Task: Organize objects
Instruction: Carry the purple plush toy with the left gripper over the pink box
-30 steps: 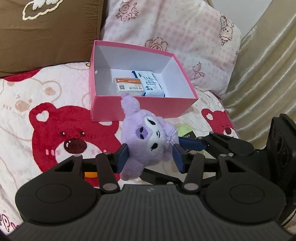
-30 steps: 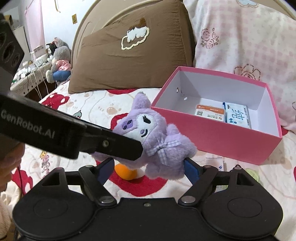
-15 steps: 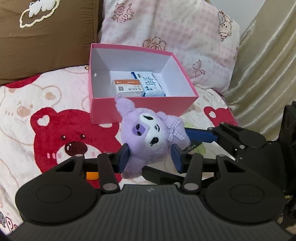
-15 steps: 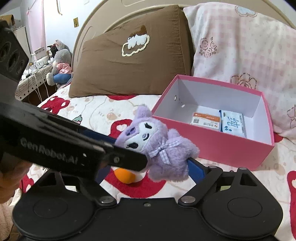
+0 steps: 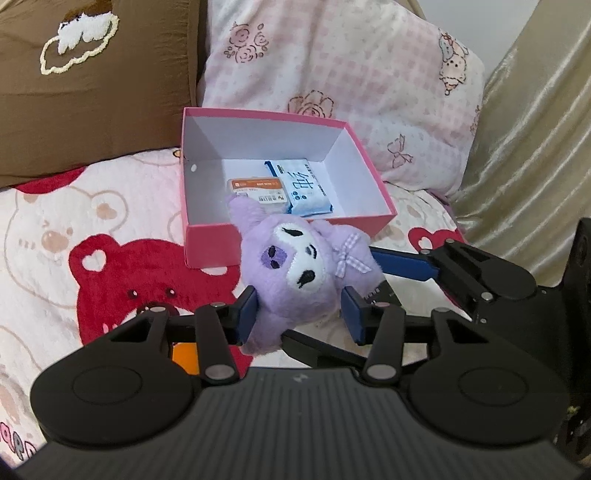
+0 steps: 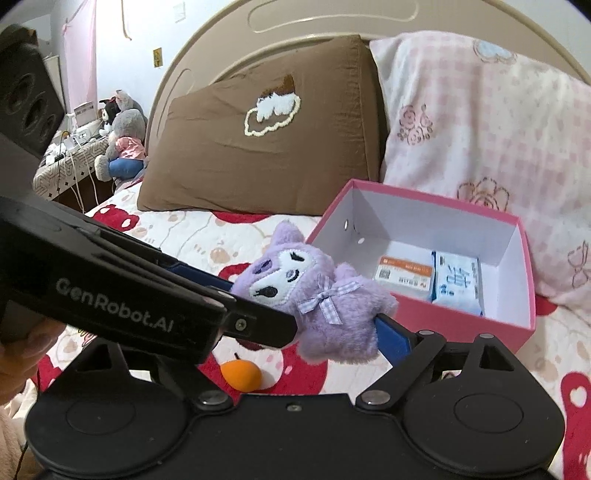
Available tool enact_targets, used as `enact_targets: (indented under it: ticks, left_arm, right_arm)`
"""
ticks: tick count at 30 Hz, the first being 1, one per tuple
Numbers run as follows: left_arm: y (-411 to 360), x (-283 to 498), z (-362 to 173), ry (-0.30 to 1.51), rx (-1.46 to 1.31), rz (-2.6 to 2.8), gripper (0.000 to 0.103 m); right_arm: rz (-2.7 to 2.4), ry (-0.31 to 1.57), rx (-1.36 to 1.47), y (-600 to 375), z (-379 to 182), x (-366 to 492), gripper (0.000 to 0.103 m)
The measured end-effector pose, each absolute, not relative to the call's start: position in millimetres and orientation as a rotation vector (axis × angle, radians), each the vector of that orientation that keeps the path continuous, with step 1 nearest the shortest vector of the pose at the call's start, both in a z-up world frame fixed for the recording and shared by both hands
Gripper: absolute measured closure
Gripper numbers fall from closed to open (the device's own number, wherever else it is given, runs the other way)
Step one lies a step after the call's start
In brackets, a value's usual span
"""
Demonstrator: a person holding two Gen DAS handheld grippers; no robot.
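Here the left gripper pinches the purple plush above the blanket, before the pink box. The right gripper has just been opening, its jaws spread around the plush. Only the right wrist view shows an orange ball below and 2 stuffed toys far left.

Home bedroom: headboard, pillows, bear-print blanket.

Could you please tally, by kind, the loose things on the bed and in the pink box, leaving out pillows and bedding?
Plush toys: 1, purple
Flat packets in the pink box: 2, orange-topped and blue-and-white
Orange balls: 1
Total: 4
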State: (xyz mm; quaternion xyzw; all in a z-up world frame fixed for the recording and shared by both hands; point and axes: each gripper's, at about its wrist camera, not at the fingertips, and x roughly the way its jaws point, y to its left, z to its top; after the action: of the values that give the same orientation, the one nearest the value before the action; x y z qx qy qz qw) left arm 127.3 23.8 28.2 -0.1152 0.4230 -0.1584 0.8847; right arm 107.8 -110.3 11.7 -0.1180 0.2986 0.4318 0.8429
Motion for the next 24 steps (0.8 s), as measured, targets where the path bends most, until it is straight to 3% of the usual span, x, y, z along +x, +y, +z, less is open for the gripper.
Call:
enact_targets:
  ticks: [12,24]
  left_arm:
    - [3,164,51,0.847,-0.182,-0.307,0.056]
    - [10,206,60,0.831,-0.297,-0.287,0.056]
  right_arm:
    - [0.892,0.611,-0.229,-106,27,142,0.006]
    - [0.901,0.632,-0.321,-86,54,193,0.006]
